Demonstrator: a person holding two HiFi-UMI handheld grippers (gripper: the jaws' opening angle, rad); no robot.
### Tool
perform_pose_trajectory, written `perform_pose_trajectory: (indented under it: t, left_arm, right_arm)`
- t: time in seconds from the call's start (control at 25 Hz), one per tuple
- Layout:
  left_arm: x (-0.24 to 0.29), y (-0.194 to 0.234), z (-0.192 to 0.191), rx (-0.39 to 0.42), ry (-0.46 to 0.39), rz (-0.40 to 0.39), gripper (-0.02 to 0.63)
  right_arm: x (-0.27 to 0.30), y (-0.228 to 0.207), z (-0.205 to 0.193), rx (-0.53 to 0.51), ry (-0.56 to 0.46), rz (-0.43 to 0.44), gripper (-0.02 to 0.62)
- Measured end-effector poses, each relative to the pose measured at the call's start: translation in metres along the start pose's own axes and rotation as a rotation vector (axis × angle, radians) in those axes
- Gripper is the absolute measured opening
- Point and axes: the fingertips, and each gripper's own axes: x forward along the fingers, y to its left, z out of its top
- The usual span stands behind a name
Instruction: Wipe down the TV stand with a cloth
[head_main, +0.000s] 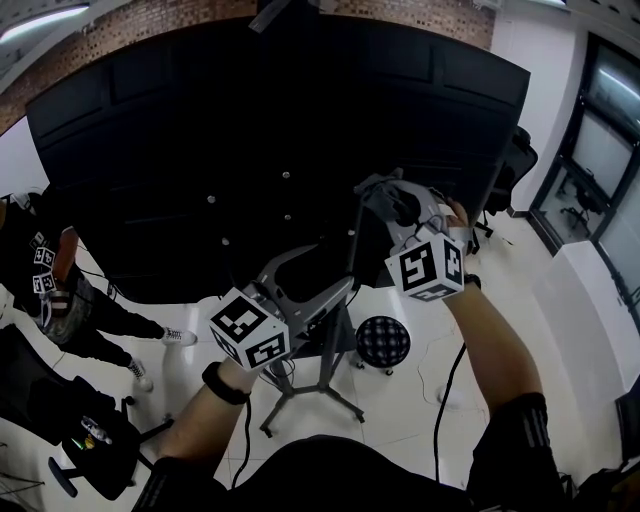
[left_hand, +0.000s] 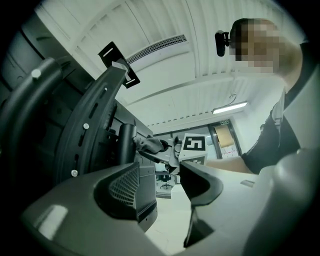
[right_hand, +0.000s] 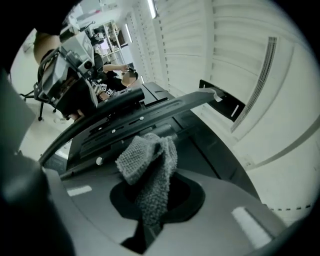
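The TV (head_main: 250, 150) shows its big black back on a stand with a metal pole (head_main: 352, 262) and splayed legs (head_main: 322, 392). My right gripper (head_main: 388, 198) is up by the TV's back near the top of the pole. In the right gripper view it (right_hand: 155, 196) is shut on a grey knitted cloth (right_hand: 150, 162), which hangs just in front of the black mounting bracket (right_hand: 145, 107). My left gripper (head_main: 335, 292) sits lower, beside the pole. Its jaws (left_hand: 167, 185) stand open with nothing between them, pointing along the pole (left_hand: 126, 145).
A person (head_main: 50, 280) stands at the left. A black office chair (head_main: 80, 440) is at the bottom left. A round dark stool (head_main: 383, 342) sits by the stand's legs, with cables (head_main: 440, 385) on the white floor. Another chair (head_main: 515, 165) and glass doors (head_main: 600, 150) are at the right.
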Motion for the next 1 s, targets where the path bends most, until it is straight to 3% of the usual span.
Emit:
perform_pose_trajectory:
  t: [0.4, 1.0]
  left_arm:
    - [0.017, 0.004, -0.014, -0.009, 0.024, 0.053, 0.276]
    - [0.057, -0.015, -0.025, -0.016, 0.028, 0.019, 0.276]
  right_arm:
    - [0.01, -0.011, -0.035, -0.013, -0.016, -0.001, 0.025]
    - [-0.028, -0.065, -0.129, 0.057, 0.142, -0.096, 0.025]
